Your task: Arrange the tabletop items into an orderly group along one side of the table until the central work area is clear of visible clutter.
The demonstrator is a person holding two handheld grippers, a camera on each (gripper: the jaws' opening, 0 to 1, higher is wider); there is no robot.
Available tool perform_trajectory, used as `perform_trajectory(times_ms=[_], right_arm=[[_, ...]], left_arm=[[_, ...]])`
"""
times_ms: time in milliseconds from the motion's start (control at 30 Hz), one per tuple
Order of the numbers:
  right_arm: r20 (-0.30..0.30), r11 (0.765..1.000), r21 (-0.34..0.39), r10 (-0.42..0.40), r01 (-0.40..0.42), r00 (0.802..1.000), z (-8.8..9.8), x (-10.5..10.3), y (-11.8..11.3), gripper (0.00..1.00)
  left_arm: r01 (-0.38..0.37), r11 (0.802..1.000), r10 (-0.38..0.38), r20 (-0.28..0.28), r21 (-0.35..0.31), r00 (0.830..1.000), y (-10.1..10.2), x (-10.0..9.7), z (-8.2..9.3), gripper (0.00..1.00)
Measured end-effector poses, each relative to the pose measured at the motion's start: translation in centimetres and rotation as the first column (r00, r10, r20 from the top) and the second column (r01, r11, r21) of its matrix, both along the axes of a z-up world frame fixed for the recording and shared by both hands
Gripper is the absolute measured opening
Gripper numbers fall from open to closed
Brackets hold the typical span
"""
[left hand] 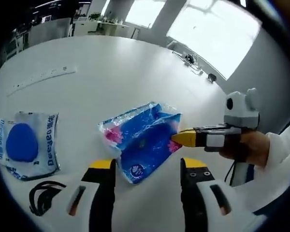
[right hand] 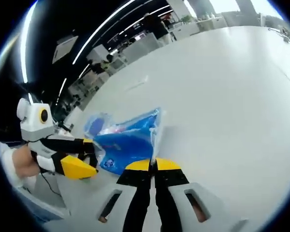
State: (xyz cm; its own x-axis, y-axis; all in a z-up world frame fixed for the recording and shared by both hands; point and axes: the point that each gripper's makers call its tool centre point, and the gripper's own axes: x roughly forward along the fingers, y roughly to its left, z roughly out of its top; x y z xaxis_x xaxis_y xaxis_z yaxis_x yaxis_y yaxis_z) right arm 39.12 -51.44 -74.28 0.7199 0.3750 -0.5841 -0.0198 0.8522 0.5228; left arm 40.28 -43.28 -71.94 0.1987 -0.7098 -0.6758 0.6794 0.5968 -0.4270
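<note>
Blue plastic tissue packet [left hand: 144, 139] at mid-surface [left hand: 111, 72], edge pinched in the closed right tool [right hand: 154, 166], left tool [left hand: 147, 166] wide open just beside it: relocation step, next carrying it beside the Deeyeo pouch [left hand: 26, 144].

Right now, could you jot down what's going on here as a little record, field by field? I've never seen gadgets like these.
surface: white table
item being handled: blue plastic packet
right gripper: jaws shut on the edge of the blue plastic packet
left gripper: jaws open, just short of the blue plastic packet
other items: pouch with a blue oval, black cable, white strip farther off
held by: a person's hand in a white sleeve
</note>
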Motion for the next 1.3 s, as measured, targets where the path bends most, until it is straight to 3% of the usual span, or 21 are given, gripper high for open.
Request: perform_trajectory(times_ms=[367,967,1067,1300], right_arm=[[-0.037,1.000,0.009,-0.012,0.012,0.999,-1.7,0.5,0.2,0.00],[-0.023,1.000,-0.012,0.016,-0.017,1.000,-1.8,0.9,0.5,0.01],[0.006,1.000,-0.008,0.009,-0.009,1.000,-1.1,1.0,0.5,0.06],[0.042,0.999,-0.039,-0.006,0.007,0.999,-0.3,0.5,0.2,0.28]], left_arm=[[-0.025,1.000,0.026,-0.042,0.014,0.999,0.1,0.2,-1.6,0.55],[-0.055,0.998,0.056,-0.084,0.011,0.995,0.6,-0.1,-2.6,0.53],[-0.068,0.998,0.068,-0.074,0.012,0.995,1.0,0.2,-2.4,0.54],[-0.109,0.994,0.109,-0.033,-0.003,0.993,2.0,0.8,-1.1,0.56]])
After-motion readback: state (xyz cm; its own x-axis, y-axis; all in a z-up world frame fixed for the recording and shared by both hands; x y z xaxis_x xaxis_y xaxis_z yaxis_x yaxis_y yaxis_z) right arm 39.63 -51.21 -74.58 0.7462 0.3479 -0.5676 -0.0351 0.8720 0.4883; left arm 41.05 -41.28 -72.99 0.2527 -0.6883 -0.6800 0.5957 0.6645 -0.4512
